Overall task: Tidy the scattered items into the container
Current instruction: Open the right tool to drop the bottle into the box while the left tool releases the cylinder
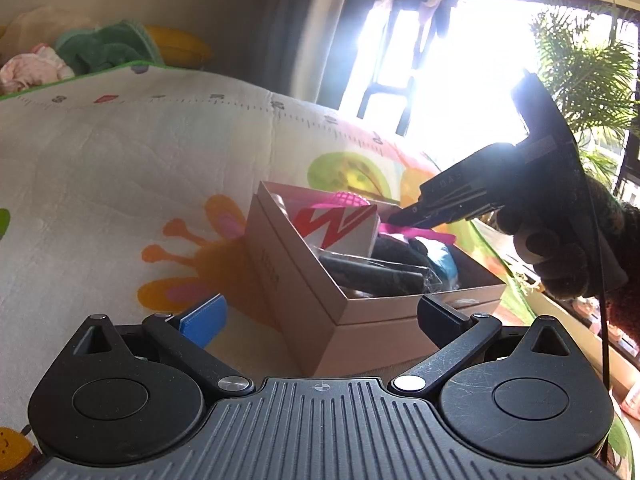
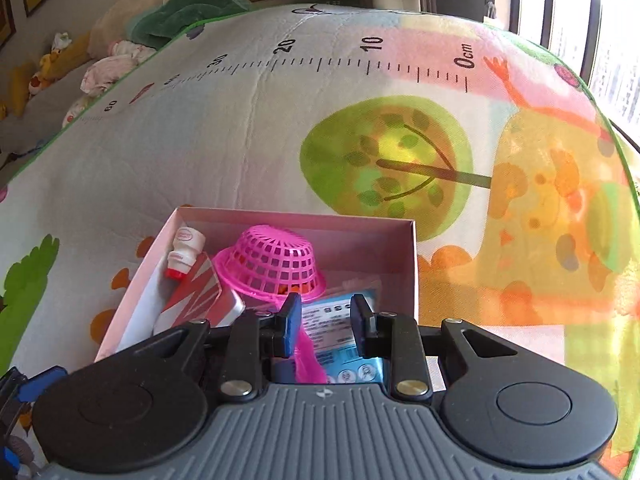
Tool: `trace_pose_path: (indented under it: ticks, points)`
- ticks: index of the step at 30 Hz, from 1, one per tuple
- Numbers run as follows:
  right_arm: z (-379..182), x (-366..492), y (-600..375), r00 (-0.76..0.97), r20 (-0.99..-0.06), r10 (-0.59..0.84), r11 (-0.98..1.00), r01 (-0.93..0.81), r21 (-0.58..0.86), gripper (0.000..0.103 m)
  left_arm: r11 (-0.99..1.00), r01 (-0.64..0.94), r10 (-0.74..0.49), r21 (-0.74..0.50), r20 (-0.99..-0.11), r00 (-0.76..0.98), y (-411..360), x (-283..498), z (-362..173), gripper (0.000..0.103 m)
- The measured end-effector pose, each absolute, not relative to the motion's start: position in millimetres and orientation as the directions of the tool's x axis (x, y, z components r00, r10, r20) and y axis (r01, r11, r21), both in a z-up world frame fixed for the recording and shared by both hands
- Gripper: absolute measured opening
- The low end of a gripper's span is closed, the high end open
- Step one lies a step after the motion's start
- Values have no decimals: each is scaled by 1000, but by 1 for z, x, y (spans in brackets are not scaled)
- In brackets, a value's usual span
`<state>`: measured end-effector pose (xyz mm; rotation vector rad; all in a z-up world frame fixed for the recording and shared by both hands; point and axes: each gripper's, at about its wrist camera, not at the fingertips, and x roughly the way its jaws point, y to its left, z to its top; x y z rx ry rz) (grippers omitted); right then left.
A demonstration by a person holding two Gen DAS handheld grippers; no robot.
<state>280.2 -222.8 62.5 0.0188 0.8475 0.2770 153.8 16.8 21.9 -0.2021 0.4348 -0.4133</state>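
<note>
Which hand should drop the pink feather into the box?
The right hand-held gripper: it hangs over the open box with the pink feather at its fingers. The left hand-held gripper sits wide open beside the box.

Blue packet (image 2: 340,320) half hidden behind right gripper (image 2: 325,326) fingers.

Open pale cardboard box (image 2: 414,264) on mat, upturned pink mesh basket (image 2: 270,260), small white bottle (image 2: 185,252), perhaps blue packet (image 2: 340,332) inside
</note>
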Motion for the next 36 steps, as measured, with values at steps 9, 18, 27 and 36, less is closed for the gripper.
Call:
trace_pose_path:
  ticks: [9,18,27,36]
  points:
    - [71,306,-203,695,-667,267,963,-220,155,60,896,337,-430,-289,-376,821,19,156,20,103]
    - [54,322,-194,642,-718,267,962,-221,161,47,895,333,-431,-297,-377,820,19,157,20,103]
    - [85,295,-206,707,-647,288,956,-247,156,10,900,327,-421,-287,-384,822,18,157,19,103]
    - [41,339,-187,607,-776,168,983,-157,91,65,900,324,-420,-292,-386,821,20,157,18,103]
